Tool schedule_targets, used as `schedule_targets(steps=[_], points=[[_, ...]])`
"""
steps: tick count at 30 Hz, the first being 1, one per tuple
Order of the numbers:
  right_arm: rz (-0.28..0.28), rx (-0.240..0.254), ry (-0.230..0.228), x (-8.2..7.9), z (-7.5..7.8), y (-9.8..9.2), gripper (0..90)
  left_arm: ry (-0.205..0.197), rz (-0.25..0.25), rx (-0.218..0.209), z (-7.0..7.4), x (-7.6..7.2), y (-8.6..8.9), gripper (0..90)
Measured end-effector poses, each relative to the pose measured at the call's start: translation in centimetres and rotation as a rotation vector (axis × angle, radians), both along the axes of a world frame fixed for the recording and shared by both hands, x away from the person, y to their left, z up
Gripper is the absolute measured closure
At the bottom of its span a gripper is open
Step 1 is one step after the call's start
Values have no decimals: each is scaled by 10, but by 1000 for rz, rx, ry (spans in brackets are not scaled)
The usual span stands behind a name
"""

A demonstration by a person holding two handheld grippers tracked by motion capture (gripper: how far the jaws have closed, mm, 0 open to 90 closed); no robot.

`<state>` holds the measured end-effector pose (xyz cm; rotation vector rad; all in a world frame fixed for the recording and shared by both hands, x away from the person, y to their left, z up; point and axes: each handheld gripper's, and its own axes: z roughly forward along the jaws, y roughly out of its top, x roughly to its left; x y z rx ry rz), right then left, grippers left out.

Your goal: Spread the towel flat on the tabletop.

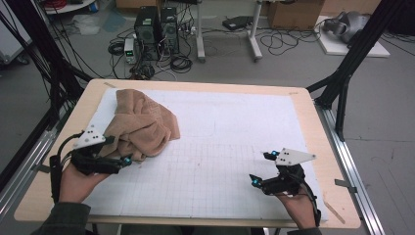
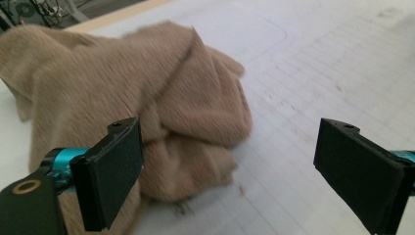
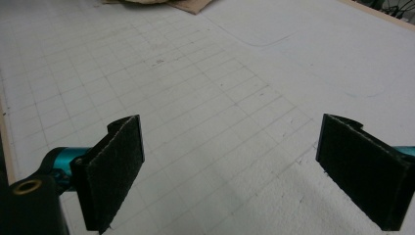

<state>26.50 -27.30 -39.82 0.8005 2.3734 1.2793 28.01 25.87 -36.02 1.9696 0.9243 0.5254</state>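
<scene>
A tan towel [image 1: 139,125] is seen crumpled in a loose heap at the far left of the desk [image 1: 313,127], lying on the white gridded mat [image 1: 230,142] that covers most of the top. The heap is bunched and folded over itself — no flat edge or corner is laid out.

The left gripper [image 1: 128,160] is held low at the near edge of the towel, its fingers [image 2: 110,169] spread wide. In the left gripper view the left-hand finger is seen in front of the near folds of the towel [image 2: 161,112], the other finger over bare mat to the right; whether cloth is touched cannot be told. Nothing is clamped. The placement is judged to suit a pinch on the nearest fold, so the heap can be drawn out.

The right gripper [image 1: 262,169] is held at the near right, well apart from the towel, over bare mat. Its fingers [image 3: 112,166] are likewise wide, with nothing between them; a bit of the towel [image 3: 188,5] shows at the far edge of its view. It is judged to be kept clear of the left hand's approach — ready to take a second edge once one is freed.

Spreading or folding is judged not yet begun.
</scene>
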Motion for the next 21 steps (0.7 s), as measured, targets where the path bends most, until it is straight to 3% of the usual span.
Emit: schedule_targets(steps=[3, 8, 11, 18, 21], points=[[5, -2, 0, 2, 0, 1, 97, -11, 29, 10, 12, 19, 2, 119], [12, -4, 7, 3, -2, 3, 97, -3, 63, 11, 11, 37, 6, 147], [18, -8, 12, 4, -4, 4, 97, 51, 94, 59, -3, 55, 5, 173], [27, -11, 25, 6, -10, 5, 97, 70, 119, 89, -20, 71, -4, 263], [29, -13, 31, 6, -12, 6, 97, 98, 128, 126, -32, 80, -9, 278]])
